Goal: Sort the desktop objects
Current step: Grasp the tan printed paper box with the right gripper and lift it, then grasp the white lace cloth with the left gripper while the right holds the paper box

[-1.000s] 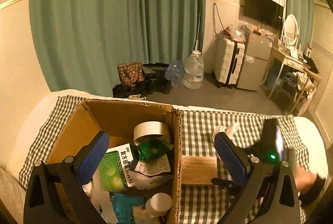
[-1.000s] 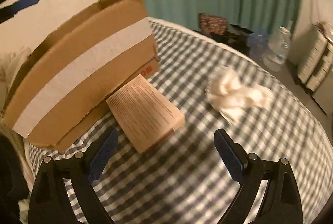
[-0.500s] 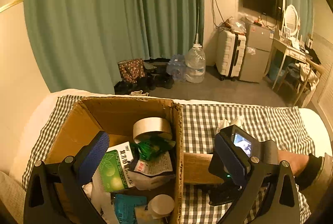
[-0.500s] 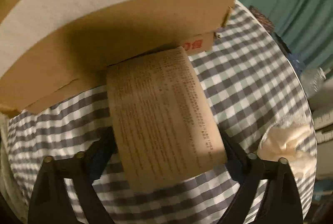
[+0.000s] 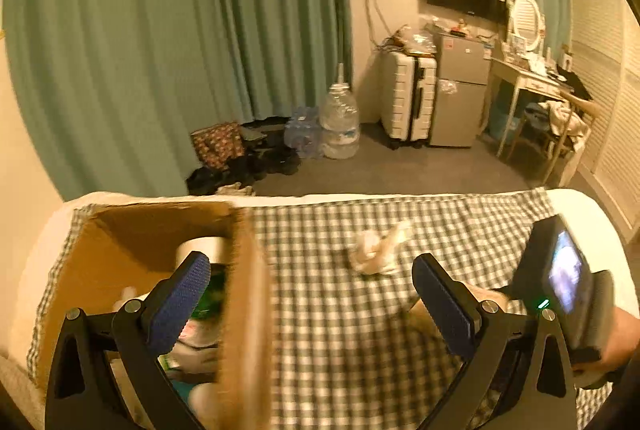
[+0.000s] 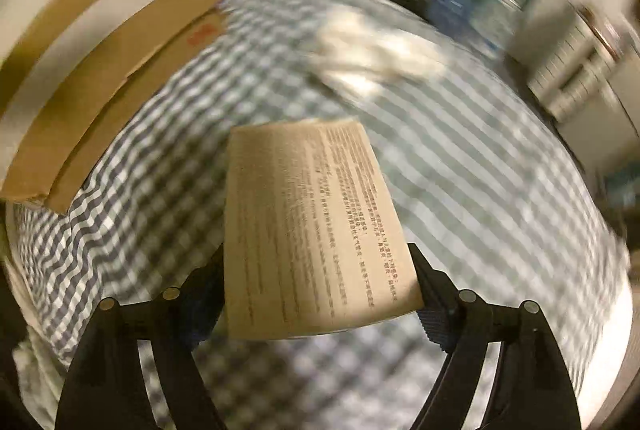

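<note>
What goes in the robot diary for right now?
right gripper: shut on tan box, lifted | left gripper: open, empty | cardboard box: left

carton (image 5: 132, 238) left | tissue (image 5: 376, 254) right (both on cloth (image 5: 320, 310))

Left gripper (image 5: 310, 300) hanging wide open over checked cloth (image 5: 460, 226), straddling cardboard box (image 5: 120, 250) wall (blurred); crumpled tissue (image 5: 376, 254) lying ahead, right gripper (image 5: 560, 282) alongside.

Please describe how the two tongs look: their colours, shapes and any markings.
Both the left tongs and the right tongs have black, triangular frame arms with silver round bolts and blue, dotted rubber pads. Seen from the left camera, the right tool carries a black camera with a lit screen and a small green light.
</note>
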`<state>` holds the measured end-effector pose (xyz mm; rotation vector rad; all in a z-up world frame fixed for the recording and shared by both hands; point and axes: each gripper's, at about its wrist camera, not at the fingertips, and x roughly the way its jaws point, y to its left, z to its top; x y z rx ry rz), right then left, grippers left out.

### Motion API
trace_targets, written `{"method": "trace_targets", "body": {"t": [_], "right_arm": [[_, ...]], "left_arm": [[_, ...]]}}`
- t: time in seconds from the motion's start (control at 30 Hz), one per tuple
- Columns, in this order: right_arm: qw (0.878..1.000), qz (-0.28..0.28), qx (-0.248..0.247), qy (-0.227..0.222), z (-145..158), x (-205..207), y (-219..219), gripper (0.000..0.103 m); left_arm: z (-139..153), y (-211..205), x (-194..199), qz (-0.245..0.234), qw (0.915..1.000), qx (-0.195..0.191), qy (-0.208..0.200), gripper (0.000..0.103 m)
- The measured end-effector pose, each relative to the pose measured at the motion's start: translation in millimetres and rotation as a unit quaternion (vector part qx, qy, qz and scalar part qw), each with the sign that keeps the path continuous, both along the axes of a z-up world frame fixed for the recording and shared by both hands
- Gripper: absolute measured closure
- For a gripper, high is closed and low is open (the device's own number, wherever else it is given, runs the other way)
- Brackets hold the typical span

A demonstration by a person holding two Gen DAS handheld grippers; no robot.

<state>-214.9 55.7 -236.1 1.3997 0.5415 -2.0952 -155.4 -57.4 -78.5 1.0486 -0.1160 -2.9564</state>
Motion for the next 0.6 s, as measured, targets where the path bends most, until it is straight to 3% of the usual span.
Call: {"method": "trace_targets", "body": {"t": [0.23,0.33,0.6], "right_arm": [[0.991,-0.125,-0.052,0.01,31,6,95,0.024],[0.986,-0.152,-0.068,0.023,42,-22,105,0.024],[0.975,-0.185,-0.114,0.044,51,-40,124,0.024]], "left_arm": [[-20,38,-29,-0.013,0.9996,-0.004,-0.023,0.0],[-41,49,-53,-0.006,0.9988,0.007,-0.048,0.0],[-112,53,-106,0.051,0.9921,0.01,-0.115,0.0]]}}
